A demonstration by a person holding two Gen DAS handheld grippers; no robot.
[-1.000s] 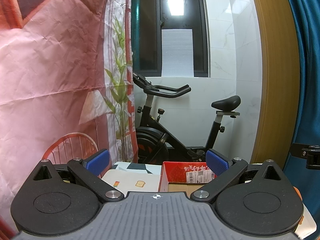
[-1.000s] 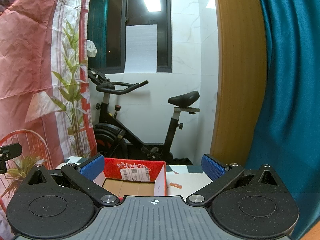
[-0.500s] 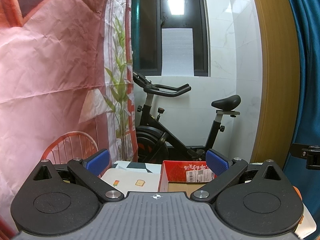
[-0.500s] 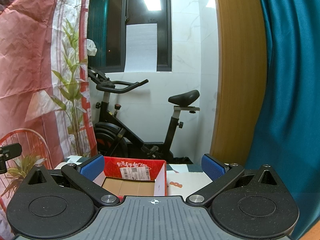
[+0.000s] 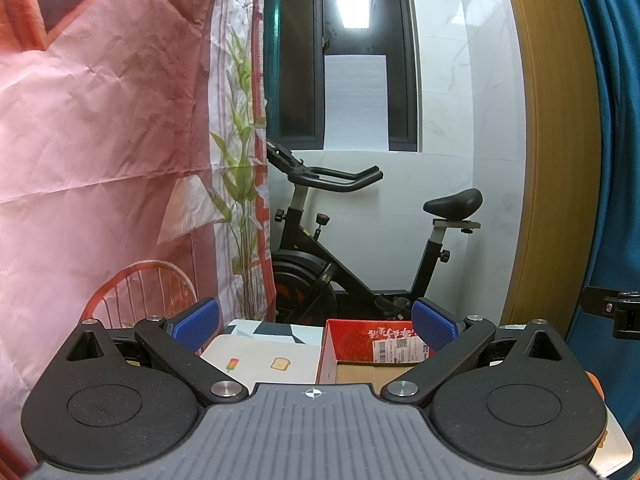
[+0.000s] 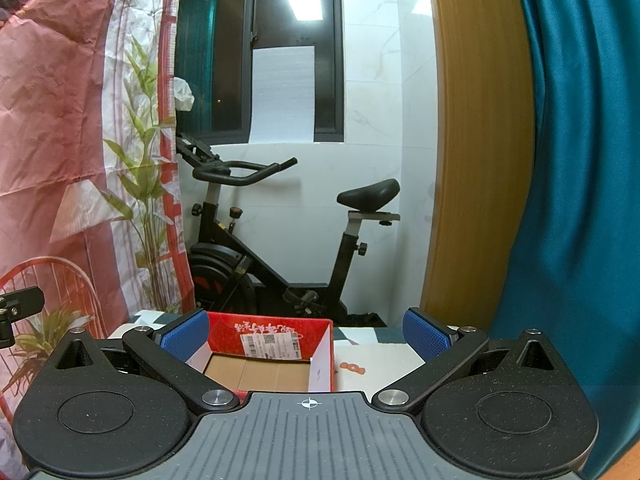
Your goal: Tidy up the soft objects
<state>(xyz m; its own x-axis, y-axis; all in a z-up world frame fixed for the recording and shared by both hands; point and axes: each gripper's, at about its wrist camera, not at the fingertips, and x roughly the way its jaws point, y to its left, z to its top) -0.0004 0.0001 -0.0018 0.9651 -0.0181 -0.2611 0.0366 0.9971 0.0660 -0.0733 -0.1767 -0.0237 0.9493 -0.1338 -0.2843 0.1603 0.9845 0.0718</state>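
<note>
An open red cardboard box [image 5: 372,350] with a brown bottom and a white shipping label stands on a table covered with a white printed cloth [image 5: 260,354]. It also shows in the right wrist view [image 6: 268,344]. My left gripper [image 5: 316,326] is open and empty, held level above the near side of the table, with the box at its right finger. My right gripper [image 6: 306,330] is open and empty, with the box between its fingers but farther off. No soft object is in view.
A black exercise bike [image 5: 348,256] stands behind the table against a white wall. A pink printed backdrop [image 5: 100,140] hangs on the left, a wooden door frame [image 6: 476,160] and a teal curtain [image 6: 580,180] on the right.
</note>
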